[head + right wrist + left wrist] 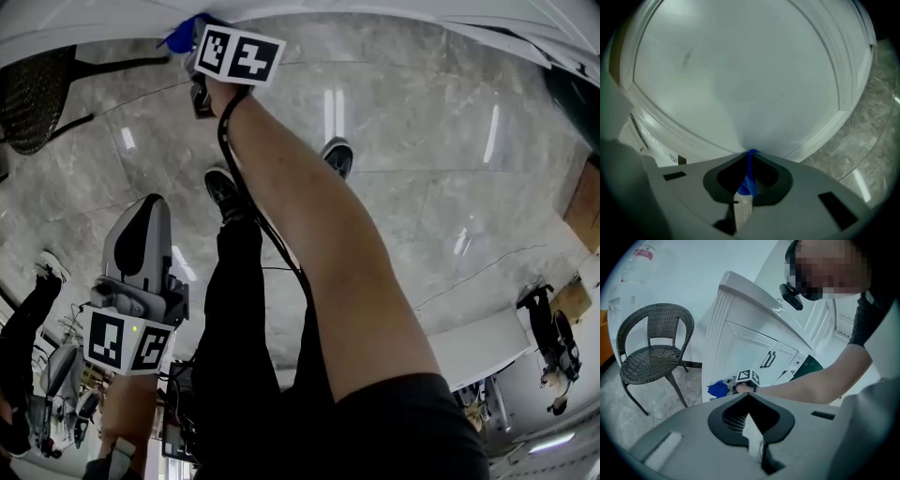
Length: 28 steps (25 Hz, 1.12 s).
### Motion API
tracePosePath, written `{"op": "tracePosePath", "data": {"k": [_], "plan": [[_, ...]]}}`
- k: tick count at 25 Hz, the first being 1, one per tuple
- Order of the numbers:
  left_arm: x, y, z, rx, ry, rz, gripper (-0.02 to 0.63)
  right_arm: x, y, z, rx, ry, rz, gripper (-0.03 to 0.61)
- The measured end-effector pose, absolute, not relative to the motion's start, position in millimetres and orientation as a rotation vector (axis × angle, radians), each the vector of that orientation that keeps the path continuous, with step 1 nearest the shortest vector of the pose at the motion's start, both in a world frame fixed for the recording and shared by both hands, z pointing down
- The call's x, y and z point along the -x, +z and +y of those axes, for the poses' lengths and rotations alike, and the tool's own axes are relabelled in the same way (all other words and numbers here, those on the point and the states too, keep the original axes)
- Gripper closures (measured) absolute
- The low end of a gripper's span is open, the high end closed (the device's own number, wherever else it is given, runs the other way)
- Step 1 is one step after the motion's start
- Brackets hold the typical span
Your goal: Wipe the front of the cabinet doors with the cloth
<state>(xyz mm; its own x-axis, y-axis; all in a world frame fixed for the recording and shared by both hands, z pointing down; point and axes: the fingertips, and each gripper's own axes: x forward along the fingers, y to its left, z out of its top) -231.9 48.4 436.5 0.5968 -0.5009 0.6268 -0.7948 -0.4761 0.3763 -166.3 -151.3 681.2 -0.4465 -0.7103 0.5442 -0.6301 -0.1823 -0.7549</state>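
Right gripper: my fingers are clenched on the blue cloth, a fold of it pinched between them.
Left gripper: fingers closed on nothing, held low by my side and well apart from the cabinet.
Cloth: pressed against the white door, low down near the floor, at the end of the cabinet nearest the chair.
Progress: wiping is under way, I judge. The cloth touches a door panel, but no streak or damp patch shows how much has been covered.
Left to do: probably most of it. The cloth sits at a bottom corner of the end door, and the doors with the dark handles lie further along, away from the cloth.
Head view gives: my right arm stretched fully out to the cabinet base and the left gripper hanging back. The door face is barely in it.
Left gripper view gives: the whole cabinet from the side, so only here can I place the cloth on the run of doors.
Right gripper view gives: the only close look at the grip and at the panel. The surface looks plain white with a faint grey smudge higher up, and I cannot tell whether that is dirt or shadow.
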Motion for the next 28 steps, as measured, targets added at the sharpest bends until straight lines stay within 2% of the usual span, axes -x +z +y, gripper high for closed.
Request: {"op": "tracePosePath", "data": {"k": [10, 19, 23, 28], "plan": [[147.7, 442.6, 55.5, -2.220, 0.582, -0.904, 0.615, 4.9, 693.4, -127.1, 1.839, -1.631, 1.794, 0.549], [117.3, 451.1, 63.8, -2.222, 0.597, -0.868, 0.615, -67.1, 696.7, -99.1, 1.915, -1.607, 1.694, 0.549], [128.0, 445.1, 61.6, -2.211, 0.580, -0.899, 0.615, -43.2, 695.3, -83.9, 1.878, -1.650, 1.644, 0.549], [174.2, 445.5, 59.3, -2.181, 0.555, -0.955, 0.615, 53.2, 709.8, -87.7, 1.784, -1.737, 1.723, 0.549]]}}
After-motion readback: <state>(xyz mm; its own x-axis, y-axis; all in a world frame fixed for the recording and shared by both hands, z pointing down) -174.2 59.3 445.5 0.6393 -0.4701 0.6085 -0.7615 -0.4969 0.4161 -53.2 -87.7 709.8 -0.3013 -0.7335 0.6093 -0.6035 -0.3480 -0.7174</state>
